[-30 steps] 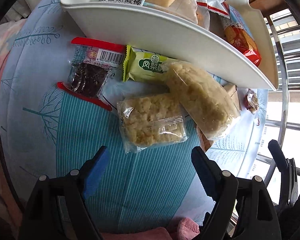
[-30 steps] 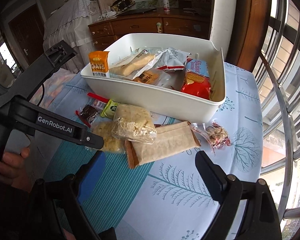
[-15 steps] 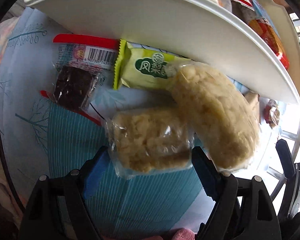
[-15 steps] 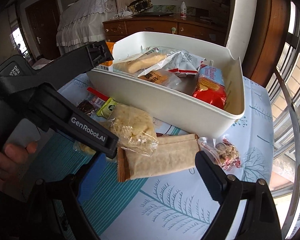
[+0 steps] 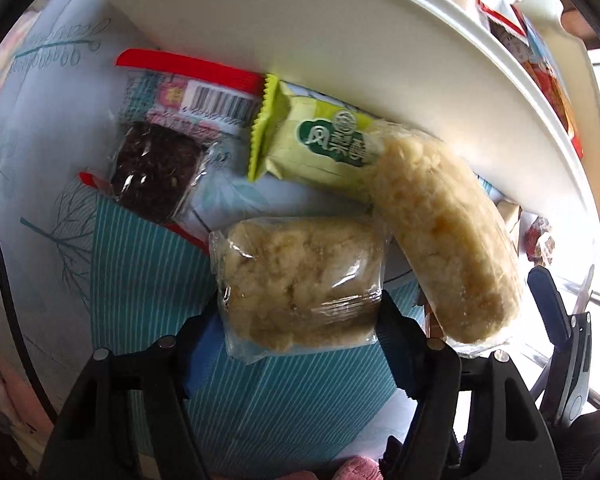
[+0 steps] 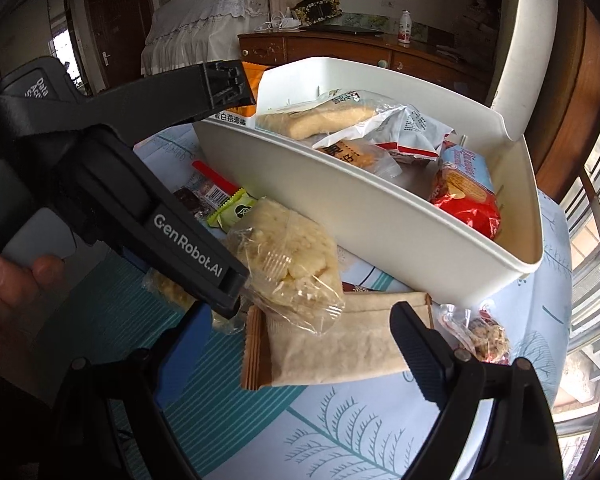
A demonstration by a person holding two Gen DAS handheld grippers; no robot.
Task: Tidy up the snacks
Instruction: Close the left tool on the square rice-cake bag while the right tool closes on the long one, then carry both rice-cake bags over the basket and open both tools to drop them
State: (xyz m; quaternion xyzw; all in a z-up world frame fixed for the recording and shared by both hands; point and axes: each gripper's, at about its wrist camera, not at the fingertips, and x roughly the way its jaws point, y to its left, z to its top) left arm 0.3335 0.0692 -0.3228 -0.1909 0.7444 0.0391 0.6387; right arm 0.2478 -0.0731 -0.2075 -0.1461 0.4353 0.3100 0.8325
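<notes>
The left hand-held gripper (image 5: pixel 300 320) straddles, unclosed, a clear-wrapped rice cake (image 5: pixel 300 284) lying crosswise between its fingers.

Daylight glares from the window (image 6: pixel 592 216); fisheye edges bend, corners perhaps slightly blurred.

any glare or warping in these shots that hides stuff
Left wrist view: fisheye bends the white bin into an arc, and window light blows out the right edge; glare spots on the clear rice cake wrapper hide little. Right wrist view: the left tool blocks the near snacks, and the windows at right are bright.
</notes>
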